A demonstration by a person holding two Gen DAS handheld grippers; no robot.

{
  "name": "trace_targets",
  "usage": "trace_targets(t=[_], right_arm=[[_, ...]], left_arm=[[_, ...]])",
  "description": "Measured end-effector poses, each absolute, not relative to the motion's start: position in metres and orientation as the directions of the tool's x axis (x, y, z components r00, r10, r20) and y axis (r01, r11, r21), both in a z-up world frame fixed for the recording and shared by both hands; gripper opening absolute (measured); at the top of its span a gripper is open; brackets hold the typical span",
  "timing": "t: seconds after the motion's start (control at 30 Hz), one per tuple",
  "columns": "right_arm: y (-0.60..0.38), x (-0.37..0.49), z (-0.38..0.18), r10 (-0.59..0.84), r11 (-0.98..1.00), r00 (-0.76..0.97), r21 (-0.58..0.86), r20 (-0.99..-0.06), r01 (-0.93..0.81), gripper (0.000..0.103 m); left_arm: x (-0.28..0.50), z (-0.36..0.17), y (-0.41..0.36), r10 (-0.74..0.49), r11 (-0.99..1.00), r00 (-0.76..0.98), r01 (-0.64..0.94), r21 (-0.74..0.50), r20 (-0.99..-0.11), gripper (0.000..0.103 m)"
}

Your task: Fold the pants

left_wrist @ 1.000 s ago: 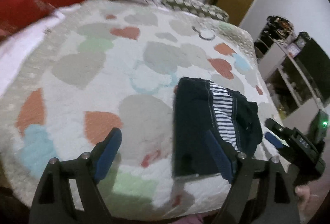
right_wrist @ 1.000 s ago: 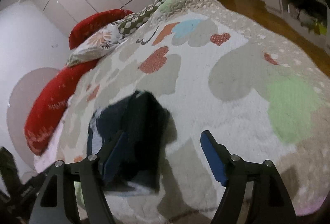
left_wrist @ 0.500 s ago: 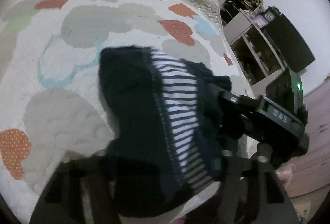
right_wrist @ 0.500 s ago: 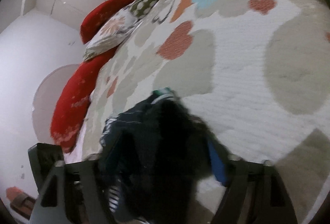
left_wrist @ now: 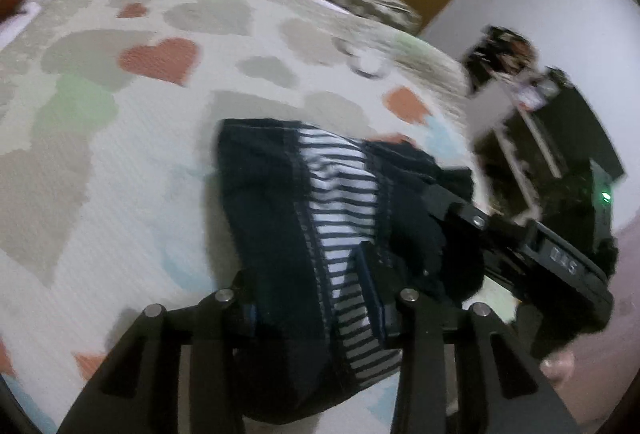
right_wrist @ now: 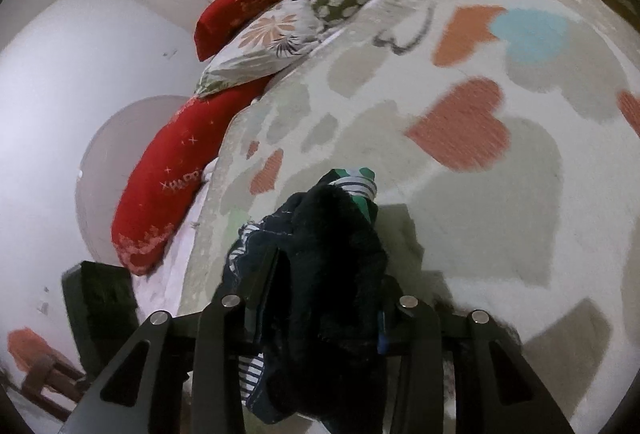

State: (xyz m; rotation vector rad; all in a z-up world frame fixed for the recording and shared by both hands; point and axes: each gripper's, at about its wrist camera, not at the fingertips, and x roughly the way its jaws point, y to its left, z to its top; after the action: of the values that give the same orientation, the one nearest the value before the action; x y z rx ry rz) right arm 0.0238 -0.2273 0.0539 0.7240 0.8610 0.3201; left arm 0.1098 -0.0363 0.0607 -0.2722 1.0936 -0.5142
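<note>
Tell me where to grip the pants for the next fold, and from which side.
Probably the near edge of the pants, coming in low from the bed's near side, one gripper per corner. The bundle lies with its striped lining running away from the cameras, so the near edge offers stacked layers. Both the left gripper and right gripper already clamp there.

Both wrist views close (sharing pants).

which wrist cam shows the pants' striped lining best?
Left wrist: the striped lining of the pants runs as a broad band above the left gripper. Right wrist shows only slivers beside the right gripper.
</note>
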Motion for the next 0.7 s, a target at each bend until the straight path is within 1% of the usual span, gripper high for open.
trace_targets(t=[0.03, 0.07, 0.1, 0.13, 0.17, 0.23, 0.3, 0.37, 0.43, 0.63, 0.7], right_arm=[[-0.225, 0.031, 0.052, 0.521, 0.729, 0.621, 0.684, -0.586, 0.033, 0.051], [-0.22, 0.043, 0.046, 0.49, 0.756, 0.61, 0.652, -0.623, 0.059, 0.059], [-0.219, 0.046, 0.043, 0.458, 0.78, 0.604, 0.621, -0.652, 0.079, 0.059], [-0.217, 0.049, 0.039, 0.412, 0.81, 0.599, 0.578, -0.686, 0.105, 0.059], [-0.218, 0.047, 0.036, 0.393, 0.817, 0.605, 0.565, -0.692, 0.115, 0.059], [-0.223, 0.033, 0.036, 0.41, 0.795, 0.627, 0.597, -0.662, 0.11, 0.063], [-0.229, 0.017, 0.039, 0.38, 0.801, 0.652, 0.586, -0.656, 0.123, 0.065], [-0.232, 0.0, 0.045, 0.338, 0.822, 0.673, 0.555, -0.658, 0.13, 0.065], [-0.233, -0.015, 0.05, 0.303, 0.841, 0.685, 0.524, -0.663, 0.136, 0.066], [-0.222, -0.058, 0.058, 0.223, 0.886, 0.71, 0.443, -0.668, 0.138, 0.067], [-0.215, -0.065, 0.058, 0.2, 0.901, 0.712, 0.411, -0.673, 0.136, 0.068]], left_arm=[[0.117, 0.057, -0.03, -0.481, 0.877, 0.371, 0.228, -0.424, -0.795, 0.045], [0.12, 0.053, -0.024, -0.444, 0.896, 0.379, 0.201, -0.396, -0.812, 0.046], [0.118, 0.051, -0.018, -0.434, 0.901, 0.379, 0.191, -0.39, -0.817, 0.048], [0.114, 0.051, -0.011, -0.44, 0.898, 0.38, 0.188, -0.398, -0.813, 0.054], [0.109, 0.052, -0.005, -0.438, 0.899, 0.388, 0.184, -0.398, -0.811, 0.059], [0.093, 0.058, 0.003, -0.389, 0.921, 0.428, 0.176, -0.347, -0.816, 0.062], [0.08, 0.063, 0.006, -0.343, 0.939, 0.469, 0.182, -0.291, -0.814, 0.065], [0.065, 0.068, 0.005, -0.294, 0.956, 0.51, 0.174, -0.238, -0.808, 0.076], [0.055, 0.072, 0.005, -0.263, 0.965, 0.548, 0.16, -0.209, -0.794, 0.079], [0.016, 0.092, 0.003, -0.141, 0.99, 0.672, 0.099, -0.101, -0.727, 0.08], [0.003, 0.1, 0.005, -0.105, 0.994, 0.708, 0.079, -0.07, -0.698, 0.083]])
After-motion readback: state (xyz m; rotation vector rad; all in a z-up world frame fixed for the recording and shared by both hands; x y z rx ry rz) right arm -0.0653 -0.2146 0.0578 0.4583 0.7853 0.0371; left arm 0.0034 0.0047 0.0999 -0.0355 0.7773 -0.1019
